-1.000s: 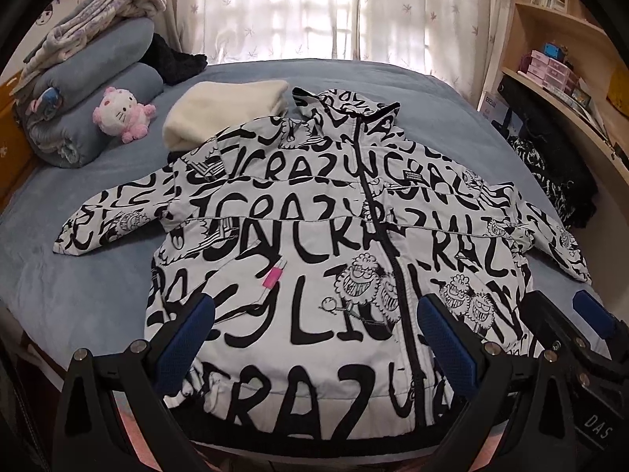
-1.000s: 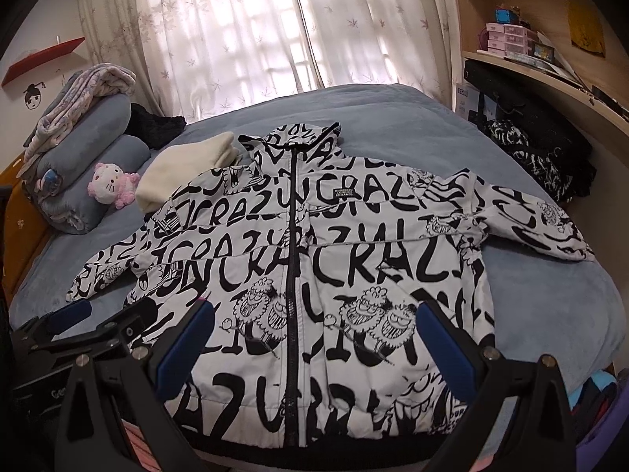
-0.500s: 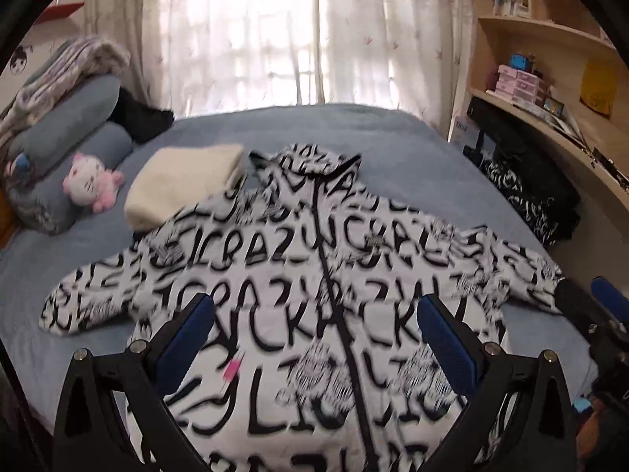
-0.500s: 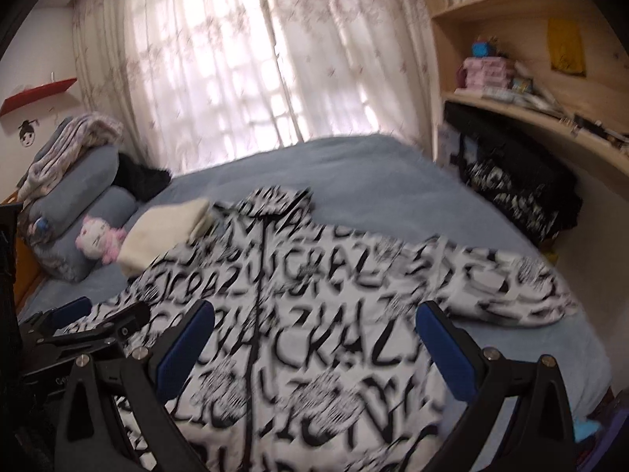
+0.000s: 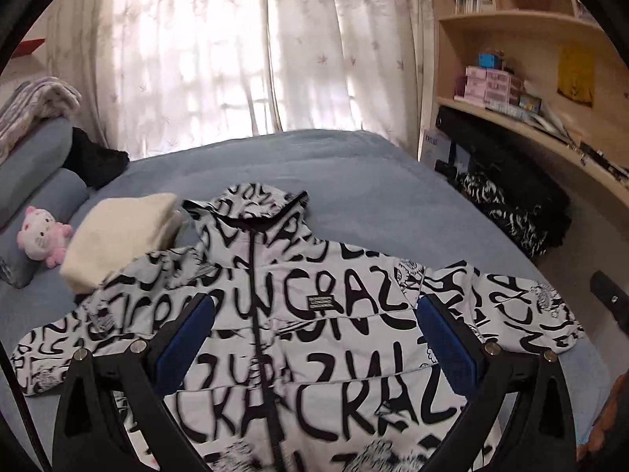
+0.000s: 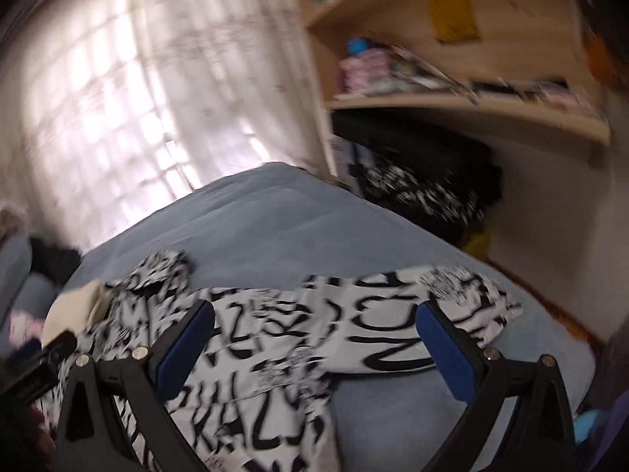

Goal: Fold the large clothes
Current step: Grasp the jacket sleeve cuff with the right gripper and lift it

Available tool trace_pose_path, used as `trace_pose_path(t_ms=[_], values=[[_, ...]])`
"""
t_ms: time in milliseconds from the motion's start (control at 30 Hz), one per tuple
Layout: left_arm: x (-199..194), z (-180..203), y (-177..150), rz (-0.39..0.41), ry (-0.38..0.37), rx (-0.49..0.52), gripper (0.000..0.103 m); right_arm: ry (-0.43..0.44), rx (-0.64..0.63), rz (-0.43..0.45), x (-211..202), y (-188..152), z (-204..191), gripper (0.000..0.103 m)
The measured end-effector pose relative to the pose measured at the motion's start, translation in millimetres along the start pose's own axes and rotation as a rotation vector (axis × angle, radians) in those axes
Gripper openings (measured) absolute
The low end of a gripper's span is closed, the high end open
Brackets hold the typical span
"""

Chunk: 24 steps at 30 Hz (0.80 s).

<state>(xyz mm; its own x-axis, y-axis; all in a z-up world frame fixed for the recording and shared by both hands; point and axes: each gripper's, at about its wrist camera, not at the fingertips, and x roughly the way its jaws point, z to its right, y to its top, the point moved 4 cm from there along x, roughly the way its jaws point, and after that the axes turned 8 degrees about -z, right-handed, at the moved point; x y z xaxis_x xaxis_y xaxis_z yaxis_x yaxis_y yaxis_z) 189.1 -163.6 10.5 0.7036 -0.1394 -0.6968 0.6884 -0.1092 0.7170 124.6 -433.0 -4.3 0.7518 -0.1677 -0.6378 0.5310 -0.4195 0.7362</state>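
Smooth cloth jacket [image 5: 326,338], matt bedspread [image 5: 354,181]

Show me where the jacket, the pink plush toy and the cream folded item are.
jacket [image 5: 354,303]: left wrist view, chest panel.
pink plush toy [image 5: 37,234]: left wrist view, its head.
cream folded item [image 5: 122,232]: left wrist view, top face.

Right wrist view is motion-blurred throughout: lettering on the jacket [image 6: 275,338] is unreadable and items on the far-right shelf [image 6: 464,106] cannot be identified. In the left wrist view, the jacket's near hem is cut off by the bottom edge. Its small chest label [image 5: 320,302] is too small to read. The cream folded item [image 5: 118,236] partly hides the jacket's left shoulder.
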Motion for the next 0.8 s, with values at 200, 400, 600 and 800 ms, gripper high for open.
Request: trace_pose_path(t_ms=[200,400,600,800], values=[[74,36,-11,-0.117,-0.043,-0.017,0.102,-0.102,0.166,-0.127,60,-8,72,0.102],[133,57,-33,-0.218,-0.071,-0.038,0.102,-0.141,0.405,-0.253,113,-31,146,0.102],[161,73,-39,-0.235,-0.045,-0.022,0.102,-0.128,0.657,-0.313,143,-58,200,0.096],[182,87,-41,-0.271,-0.055,-0.027,0.102,-0.145,0.673,-0.304,159,-51,209,0.086]])
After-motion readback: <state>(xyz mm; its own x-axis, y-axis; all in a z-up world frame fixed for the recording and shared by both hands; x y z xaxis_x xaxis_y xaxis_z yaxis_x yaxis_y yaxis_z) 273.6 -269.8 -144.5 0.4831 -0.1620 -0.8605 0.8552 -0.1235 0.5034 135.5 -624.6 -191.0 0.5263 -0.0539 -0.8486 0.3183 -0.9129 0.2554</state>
